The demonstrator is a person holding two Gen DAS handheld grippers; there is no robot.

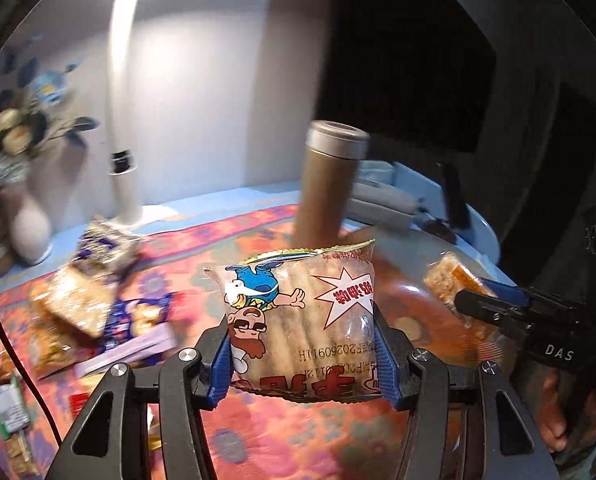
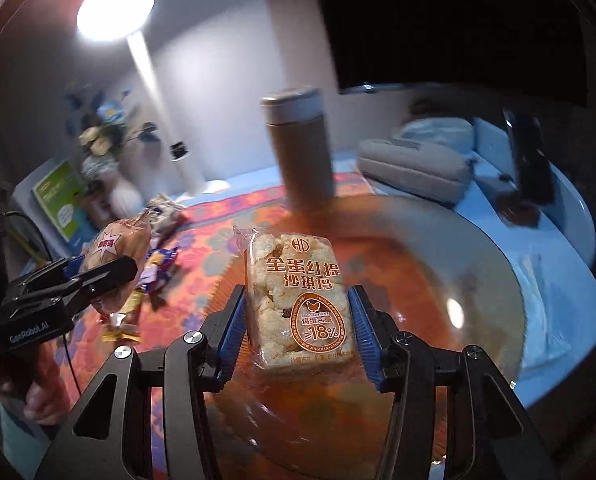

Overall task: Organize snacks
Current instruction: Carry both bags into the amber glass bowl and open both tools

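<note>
My left gripper [image 1: 304, 354] is shut on a cartoon-printed biscuit packet [image 1: 302, 320] and holds it above the patterned cloth. My right gripper [image 2: 298, 334] is shut on a clear-wrapped rice-crisp cake [image 2: 298, 300] with orange print, over a large clear glass bowl [image 2: 478, 280]. The right gripper also shows in the left wrist view [image 1: 474, 300] at the right, with the cake [image 1: 454, 280] in it. The left gripper shows in the right wrist view [image 2: 110, 276] at the left, with the biscuit packet [image 2: 116, 256].
A tall tan flask [image 1: 326, 180] stands behind the bowl. Several loose snack packets [image 1: 98, 300] lie on the cloth at the left. A white lamp post [image 1: 124, 120], a vase of flowers [image 1: 22, 184] and grey pouches [image 2: 418, 164] stand farther back.
</note>
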